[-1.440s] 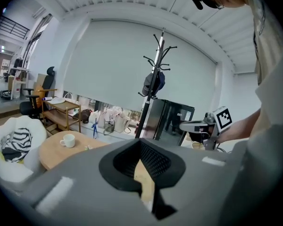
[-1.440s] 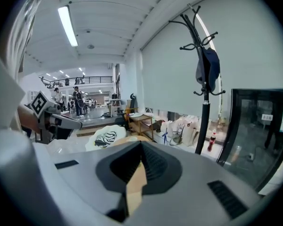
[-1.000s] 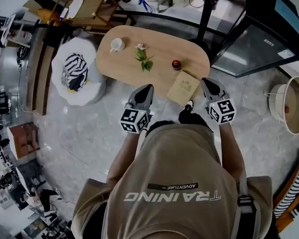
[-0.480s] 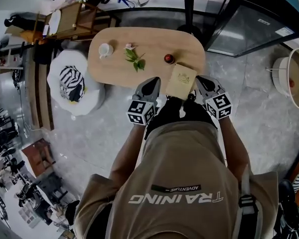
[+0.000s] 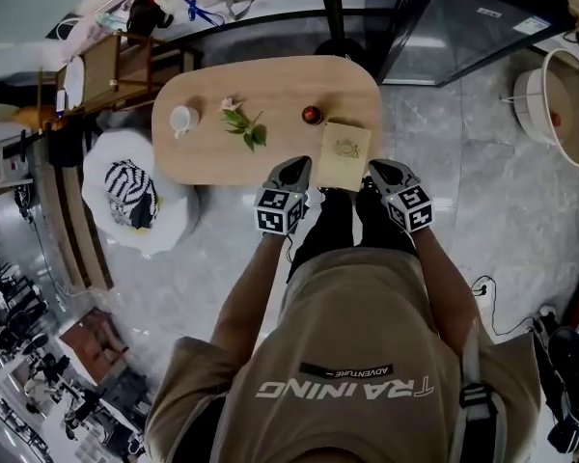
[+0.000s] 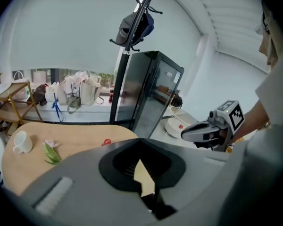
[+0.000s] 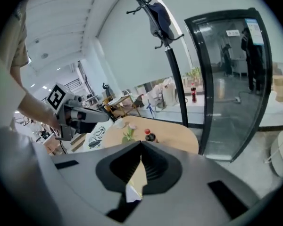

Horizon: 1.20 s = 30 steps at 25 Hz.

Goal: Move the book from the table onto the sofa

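I'm at the reaching-in step. The book [image 5: 343, 155] lies flat at the near edge of the wooden table [image 5: 212, 157], between my left gripper [image 5: 295, 169] and right gripper [image 5: 375, 170]. Both pairs of jaws are pressed together on nothing. Next, I judge, I must spread a pair (perhaps both) and pinch the book's near edge before lifting it.
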Available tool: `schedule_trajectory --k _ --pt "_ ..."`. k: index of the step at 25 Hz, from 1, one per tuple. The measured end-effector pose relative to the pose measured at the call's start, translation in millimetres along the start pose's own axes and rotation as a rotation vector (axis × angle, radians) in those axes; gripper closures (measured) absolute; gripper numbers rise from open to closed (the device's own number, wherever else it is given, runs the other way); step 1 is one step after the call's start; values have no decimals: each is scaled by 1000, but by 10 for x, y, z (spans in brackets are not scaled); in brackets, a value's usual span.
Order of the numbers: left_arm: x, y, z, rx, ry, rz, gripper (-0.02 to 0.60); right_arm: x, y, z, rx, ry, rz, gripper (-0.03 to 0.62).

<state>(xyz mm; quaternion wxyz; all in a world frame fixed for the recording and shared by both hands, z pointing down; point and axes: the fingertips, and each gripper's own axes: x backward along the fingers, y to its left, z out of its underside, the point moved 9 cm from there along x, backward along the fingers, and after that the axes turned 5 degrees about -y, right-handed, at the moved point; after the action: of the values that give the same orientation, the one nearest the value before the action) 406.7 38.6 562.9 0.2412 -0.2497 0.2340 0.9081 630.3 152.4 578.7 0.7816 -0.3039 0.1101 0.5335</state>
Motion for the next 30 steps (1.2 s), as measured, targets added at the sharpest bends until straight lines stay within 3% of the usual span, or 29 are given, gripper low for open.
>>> schedule_trajectory --k 5,11,15,19,20,22,23,30 --pt "-381 212 385 65 125 7 575 -192 -182 471 -159 40 52 588" --pt "-884 446 972 104 310 27 575 -579 -414 1024 -237 108 78 588" --pt "-1107 596 1329 153 372 21 575 -799 -524 1370 -320 118 116 588" --pt "-1331 742 1607 250 427 25 563 -1017 -665 1723 -454 148 161 588" --pt "-1393 765 1650 275 433 28 541 -1050 -696 1789 -493 155 166 579" --pt "-1507 777 1721 319 457 68 412 -1096 -730 1892 -550 185 170 394" --pt "-1557 776 1752 330 475 94 360 -1109 -742 1931 -563 199 177 388" --pt "-1764 845 1872 293 542 141 354 -1169 -786 2097 -607 226 168 388"
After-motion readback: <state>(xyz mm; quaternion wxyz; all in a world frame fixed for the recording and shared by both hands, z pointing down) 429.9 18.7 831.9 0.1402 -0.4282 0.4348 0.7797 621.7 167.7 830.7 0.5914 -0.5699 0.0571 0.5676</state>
